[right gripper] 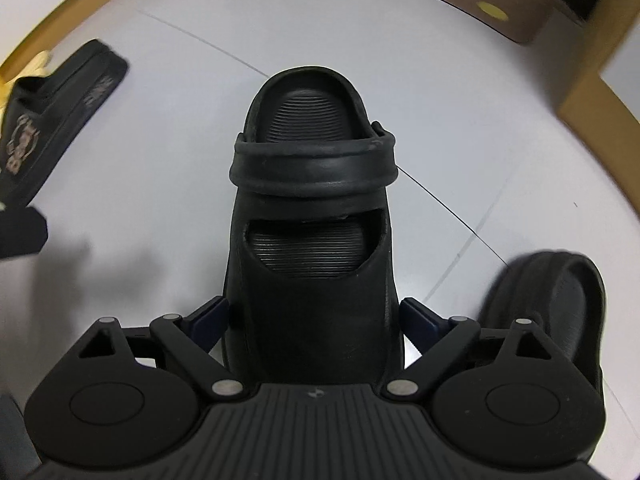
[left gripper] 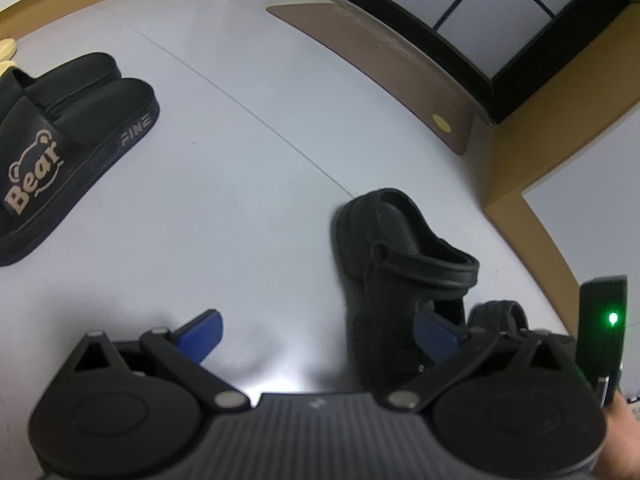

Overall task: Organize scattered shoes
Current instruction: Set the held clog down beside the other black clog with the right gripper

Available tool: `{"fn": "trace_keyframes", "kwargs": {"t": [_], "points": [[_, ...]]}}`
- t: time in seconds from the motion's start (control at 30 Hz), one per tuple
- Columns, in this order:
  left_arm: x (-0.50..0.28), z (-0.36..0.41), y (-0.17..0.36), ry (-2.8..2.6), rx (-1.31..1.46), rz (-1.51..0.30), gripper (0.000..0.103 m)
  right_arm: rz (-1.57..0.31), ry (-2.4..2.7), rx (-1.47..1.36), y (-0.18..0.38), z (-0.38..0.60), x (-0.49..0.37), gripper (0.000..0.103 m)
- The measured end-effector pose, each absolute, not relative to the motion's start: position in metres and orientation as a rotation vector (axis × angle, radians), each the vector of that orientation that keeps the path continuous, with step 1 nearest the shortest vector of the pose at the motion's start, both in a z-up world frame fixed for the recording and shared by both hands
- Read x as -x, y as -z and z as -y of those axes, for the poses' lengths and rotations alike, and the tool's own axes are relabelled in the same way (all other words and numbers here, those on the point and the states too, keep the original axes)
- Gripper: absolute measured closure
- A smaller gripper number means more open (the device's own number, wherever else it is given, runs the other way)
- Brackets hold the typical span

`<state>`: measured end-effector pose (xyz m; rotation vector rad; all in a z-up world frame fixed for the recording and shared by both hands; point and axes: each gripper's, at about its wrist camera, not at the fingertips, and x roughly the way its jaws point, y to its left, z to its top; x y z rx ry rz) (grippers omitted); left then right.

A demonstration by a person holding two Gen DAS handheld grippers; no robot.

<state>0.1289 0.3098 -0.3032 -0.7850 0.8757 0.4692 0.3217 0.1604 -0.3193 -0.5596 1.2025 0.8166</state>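
Black rubber fills the middle of the right wrist view: a black clog (right gripper: 312, 216) with its heel strap folded across the top sits on the pale tiled floor (right gripper: 160, 160), its toe end lying between the blue-padded fingers of the right tool (right gripper: 314, 318). The pads stand just beside the clog's sides; whether they press it I cannot tell. At the lower right of that frame lies a second black clog (right gripper: 560, 304), near the first but apart from it.

In the left wrist view the left tool (left gripper: 320, 332) is spread wide with only bare floor between its pads — released, holding nothing. The first clog (left gripper: 396, 264) shows right of centre, just above the tool's right pad. At the upper left a pair of black slides (left gripper: 60, 144) printed "Bear" lie side by side, touching each other, with pale yellow slippers (left gripper: 8, 54) cut off by the frame edge beyond them. A brown mat (left gripper: 384, 64) lies at the upper right before a dark-framed door.
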Motion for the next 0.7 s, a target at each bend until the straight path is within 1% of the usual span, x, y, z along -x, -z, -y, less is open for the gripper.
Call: {"fn": "trace_keyframes", "kwargs": {"t": [0.17,0.4,0.7], "points": [[-0.134,-0.302,0.304,-0.453,0.751,-0.889,0.000,-1.263,-0.704,0.474,0.321,-0.147,-0.332,0.010],[-0.132,-0.303,0.305,-0.461,0.755,-0.888,0.000,-1.355,-0.480,0.260,0.324,-0.126,-0.343,0.009],[-0.131,-0.305,0.307,-0.468,0.770,-0.885,0.000,-1.303,-0.588,0.326,0.322,-0.117,-0.339,0.010]]}}
